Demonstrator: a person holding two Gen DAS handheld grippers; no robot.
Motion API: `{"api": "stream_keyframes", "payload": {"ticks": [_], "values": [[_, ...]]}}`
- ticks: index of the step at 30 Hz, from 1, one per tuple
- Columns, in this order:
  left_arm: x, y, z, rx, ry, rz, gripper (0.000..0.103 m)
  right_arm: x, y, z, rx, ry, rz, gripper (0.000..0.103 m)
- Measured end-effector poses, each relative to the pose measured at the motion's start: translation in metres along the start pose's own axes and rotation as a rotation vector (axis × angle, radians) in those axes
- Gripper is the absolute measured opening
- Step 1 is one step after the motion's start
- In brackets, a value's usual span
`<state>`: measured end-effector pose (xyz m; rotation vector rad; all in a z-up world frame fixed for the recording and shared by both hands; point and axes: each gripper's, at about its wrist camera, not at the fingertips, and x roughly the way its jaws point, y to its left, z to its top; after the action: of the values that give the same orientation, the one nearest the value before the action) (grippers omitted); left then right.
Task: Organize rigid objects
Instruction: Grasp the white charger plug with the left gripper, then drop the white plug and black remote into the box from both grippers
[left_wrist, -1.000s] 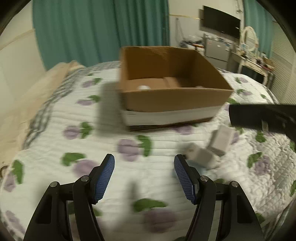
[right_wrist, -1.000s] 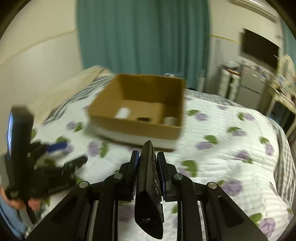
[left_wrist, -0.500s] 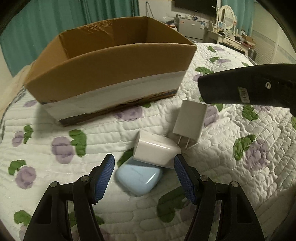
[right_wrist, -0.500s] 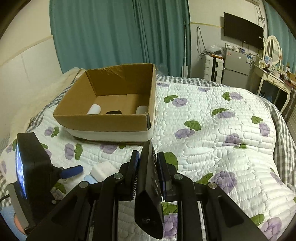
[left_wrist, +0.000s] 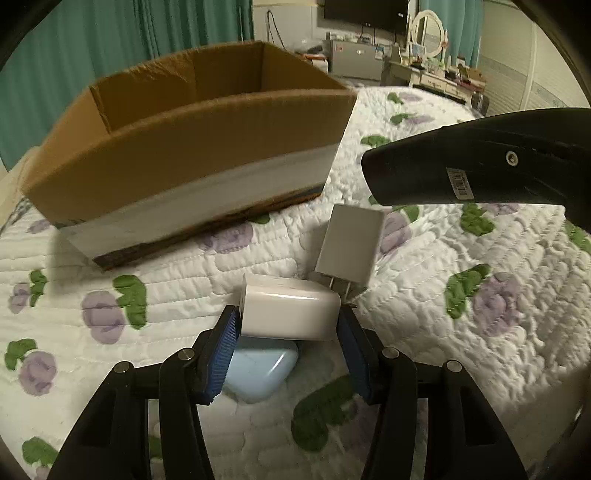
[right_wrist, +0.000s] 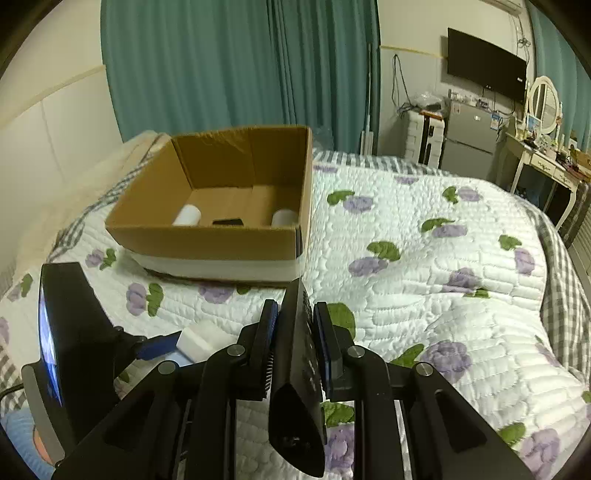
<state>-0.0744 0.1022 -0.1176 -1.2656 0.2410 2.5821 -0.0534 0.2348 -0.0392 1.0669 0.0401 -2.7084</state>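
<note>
Quilted white bedding with purple flowers filled my left wrist view, teal curtains behind it. On it stood the cardboard box, open-topped, a white band round its base. My left gripper sat low over the quilt, its blue pads touching both sides of the white charger block, so I had it closed on that block. A pale blue case lay right under the block, touching it. Just beyond stood a second white charger, propped up, prongs pointing down at the quilt. From the right, the black remote poked in above the bed, near the box's corner.

Over to my right wrist view: same bed, curtains, a wall television and a dresser with a mirror. My right gripper was clamped narrow on the remote, held edge-up between the pads. Ahead, the box showed two white cylinders and a small dark item on its floor. At left I saw the left gripper's body and the white block at its tip.
</note>
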Motion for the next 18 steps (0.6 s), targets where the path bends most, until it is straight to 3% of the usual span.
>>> {"api": "stream_keyframes", "payload": {"ticks": [5, 9, 14, 18], "values": [[-0.051, 0.005, 0.006, -0.028, -0.095, 0.004, 0.054, -0.030, 0.007, 0.012, -0.009, -0.060, 0.009, 0.019], [-0.095, 0.018, 0.029, -0.060, -0.191, 0.018, 0.055, -0.055, 0.020, 0.034, -0.040, -0.129, 0.029, 0.019], [-0.122, 0.055, 0.069, -0.086, -0.276, 0.064, 0.055, -0.069, 0.035, 0.073, -0.091, -0.207, 0.048, 0.019], [-0.113, 0.077, 0.105, -0.123, -0.294, 0.095, 0.055, -0.057, 0.040, 0.106, -0.108, -0.247, 0.058, 0.019]]}}
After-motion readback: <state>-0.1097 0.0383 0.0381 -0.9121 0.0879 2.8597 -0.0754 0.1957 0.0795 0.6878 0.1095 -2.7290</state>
